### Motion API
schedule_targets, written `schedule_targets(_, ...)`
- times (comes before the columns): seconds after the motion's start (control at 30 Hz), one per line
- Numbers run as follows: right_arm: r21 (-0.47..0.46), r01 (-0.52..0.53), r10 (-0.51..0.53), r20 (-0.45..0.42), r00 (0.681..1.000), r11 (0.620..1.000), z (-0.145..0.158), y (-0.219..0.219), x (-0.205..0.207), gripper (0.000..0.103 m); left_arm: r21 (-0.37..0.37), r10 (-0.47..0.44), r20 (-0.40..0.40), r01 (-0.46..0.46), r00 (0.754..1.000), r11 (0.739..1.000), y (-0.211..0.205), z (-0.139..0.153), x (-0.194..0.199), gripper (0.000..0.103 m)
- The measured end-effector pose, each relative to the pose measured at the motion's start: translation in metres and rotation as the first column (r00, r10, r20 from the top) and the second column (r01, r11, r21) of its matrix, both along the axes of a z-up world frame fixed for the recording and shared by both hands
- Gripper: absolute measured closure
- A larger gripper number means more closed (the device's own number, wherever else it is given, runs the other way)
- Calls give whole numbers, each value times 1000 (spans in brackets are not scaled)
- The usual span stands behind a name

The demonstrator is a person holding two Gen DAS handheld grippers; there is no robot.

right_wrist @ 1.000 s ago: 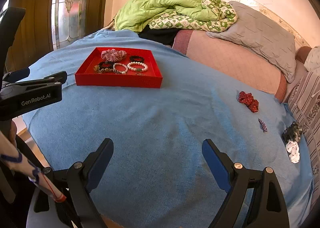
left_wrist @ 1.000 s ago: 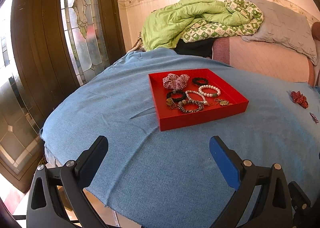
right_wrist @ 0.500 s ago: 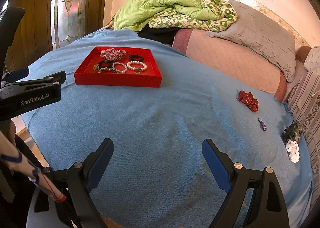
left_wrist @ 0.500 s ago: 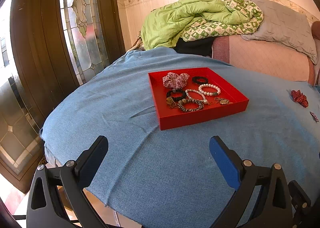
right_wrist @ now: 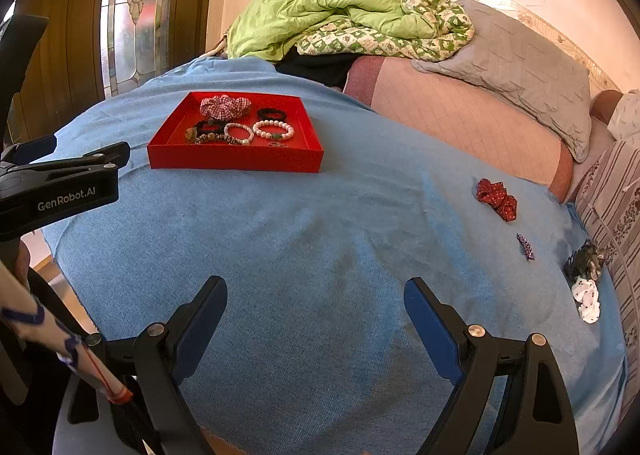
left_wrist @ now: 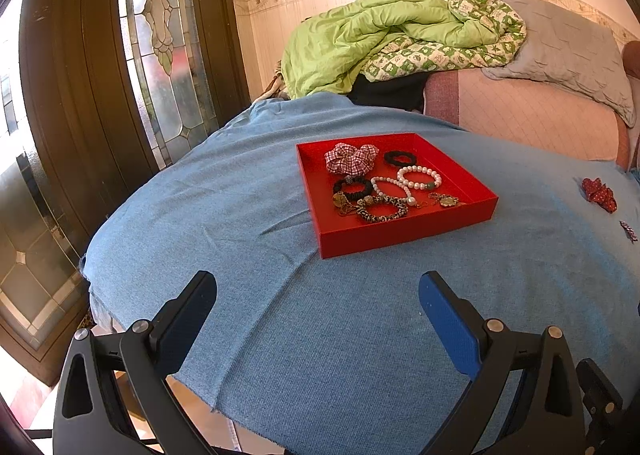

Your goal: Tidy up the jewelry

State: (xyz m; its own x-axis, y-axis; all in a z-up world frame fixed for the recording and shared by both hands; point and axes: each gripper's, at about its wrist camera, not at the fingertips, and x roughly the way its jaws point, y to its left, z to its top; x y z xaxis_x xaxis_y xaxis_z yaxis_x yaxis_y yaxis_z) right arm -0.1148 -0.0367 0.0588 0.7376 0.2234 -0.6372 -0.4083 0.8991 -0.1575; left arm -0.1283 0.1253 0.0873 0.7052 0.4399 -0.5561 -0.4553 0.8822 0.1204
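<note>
A blue cloth [right_wrist: 320, 255] covered the bed, its frayed near edge hanging over the floor. Behind it lay a green quilt [left_wrist: 380, 23] heaped against the wall, a grey pillow [right_wrist: 520, 55] and a pink mattress [right_wrist: 460, 115]; a dark door [left_wrist: 100, 95] with leaded glass stood to the left.

The red tray [left_wrist: 400, 233] sat on the cloth, well ahead of both grippers. In it lay a plaid scrunchie [left_wrist: 351, 157] at the back, a black hair tie [left_wrist: 400, 157] beside it, two pearl bracelets [left_wrist: 420, 178] touching one another, a black band [left_wrist: 354, 188] and a leopard-print band [left_wrist: 382, 211]. The gold pieces near the tray's front were too small to make out — a pendant or a brooch, I could not tell.

Out on the cloth, well apart from the tray, lay a red dotted scrunchie [right_wrist: 497, 199], a small purple clip [right_wrist: 526, 247], and at the far right edge a dark hairpiece [right_wrist: 584, 261] touching a white one [right_wrist: 586, 299]. In the left wrist view the clip was cut off at the frame's rim.

The left gripper [left_wrist: 318, 295] hovered over the near cloth, fingers spread wide and holding nothing, the tray straight ahead of it. The right gripper [right_wrist: 316, 299] was likewise spread and bare — the tray ahead to its left, the loose pieces off to its right. The left gripper's body [right_wrist: 60, 191] crossed the right view's left side.
</note>
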Motion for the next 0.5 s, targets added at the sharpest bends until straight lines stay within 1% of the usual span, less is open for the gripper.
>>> schedule_targets(0.5, -1, -1, 1, -1, 1000, 1000, -1, -1, 1, 10, 1, -1, -1, 1, 1000, 1000, 0, -1, -1, 2)
